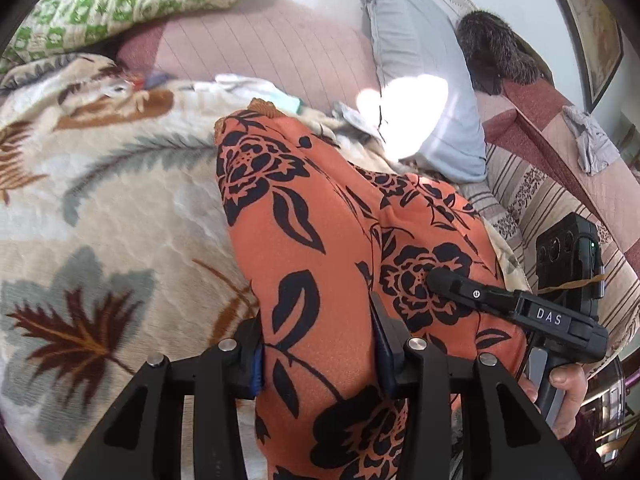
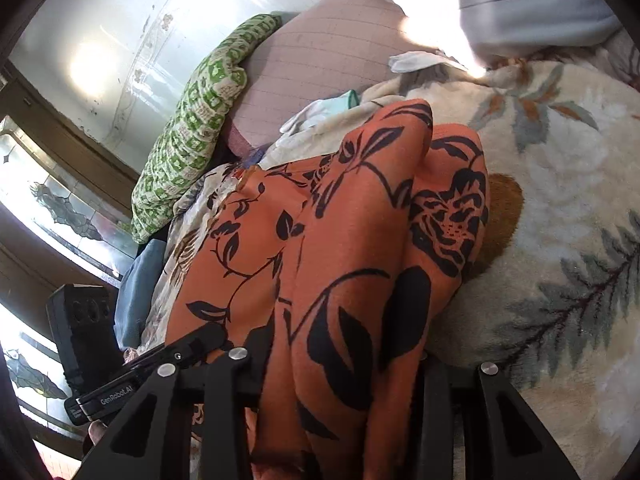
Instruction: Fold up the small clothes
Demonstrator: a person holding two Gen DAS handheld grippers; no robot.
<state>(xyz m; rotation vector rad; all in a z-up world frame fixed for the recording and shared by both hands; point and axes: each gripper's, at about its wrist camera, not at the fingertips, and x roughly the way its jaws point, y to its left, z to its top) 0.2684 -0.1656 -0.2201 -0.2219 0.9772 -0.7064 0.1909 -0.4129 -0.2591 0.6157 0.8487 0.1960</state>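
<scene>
The orange garment with black flowers (image 1: 320, 240) fills the middle of both wrist views and hides the fingertips of each gripper, and its lower part is cut off by the edge. The left gripper (image 1: 320, 344) pinches a bunched fold of it between its blue pads (image 1: 258, 368). The right gripper (image 2: 340, 364) also holds the cloth gathered between its fingers, above the floral blanket (image 2: 560, 200) on the bed.

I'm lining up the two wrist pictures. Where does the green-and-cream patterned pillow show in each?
Left wrist view: the green-and-cream pillow lies along the top left edge, beyond the floral blanket.
Right wrist view: it stands slanted at left of centre, against the pale wall.
Shared landmark: the orange garment with black flowers, running up from the bottom of both views.
</scene>
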